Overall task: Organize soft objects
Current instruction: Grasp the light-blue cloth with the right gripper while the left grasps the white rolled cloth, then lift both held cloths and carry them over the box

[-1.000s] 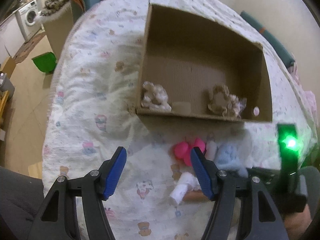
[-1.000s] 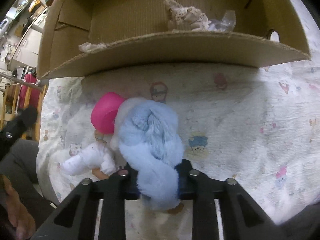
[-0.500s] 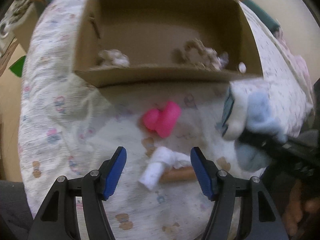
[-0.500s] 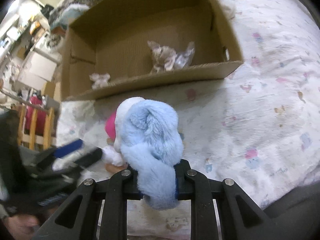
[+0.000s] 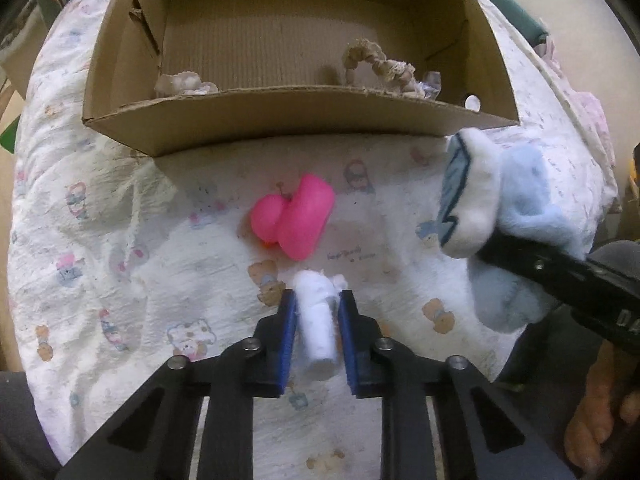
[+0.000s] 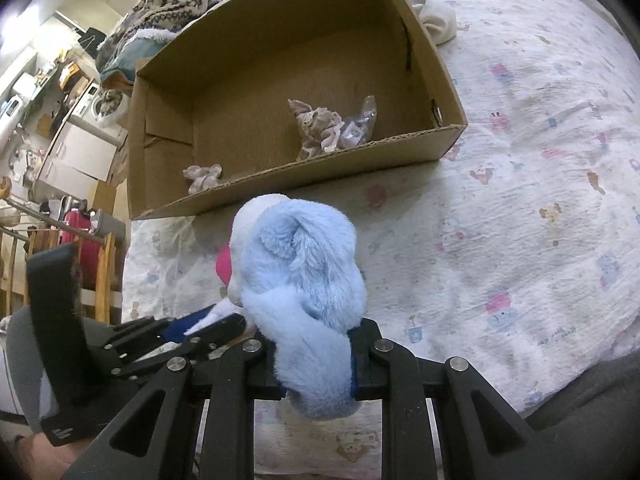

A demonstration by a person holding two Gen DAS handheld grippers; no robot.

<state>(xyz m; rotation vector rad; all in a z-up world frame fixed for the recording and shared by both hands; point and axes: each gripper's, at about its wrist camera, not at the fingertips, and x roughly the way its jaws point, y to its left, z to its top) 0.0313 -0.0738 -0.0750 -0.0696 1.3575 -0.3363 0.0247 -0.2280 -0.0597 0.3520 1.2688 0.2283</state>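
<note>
2 pickups are in hand: the left tongs [image 5: 316,316] are closing on the white plush piece [image 5: 316,320] on the bed [image 5: 120,240], the right tongs [image 6: 316,354] clamp the blue plush toy [image 6: 300,264], and next both likely need carrying into the far cardboard box [image 6: 280,176].

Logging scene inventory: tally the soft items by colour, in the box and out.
Beige/tan, in the cardboard box: 2
Pink, on the quilt: 1
White, between the left gripper's closing jaws: 1
Light blue, in the right gripper: 1
Total: 5
</note>
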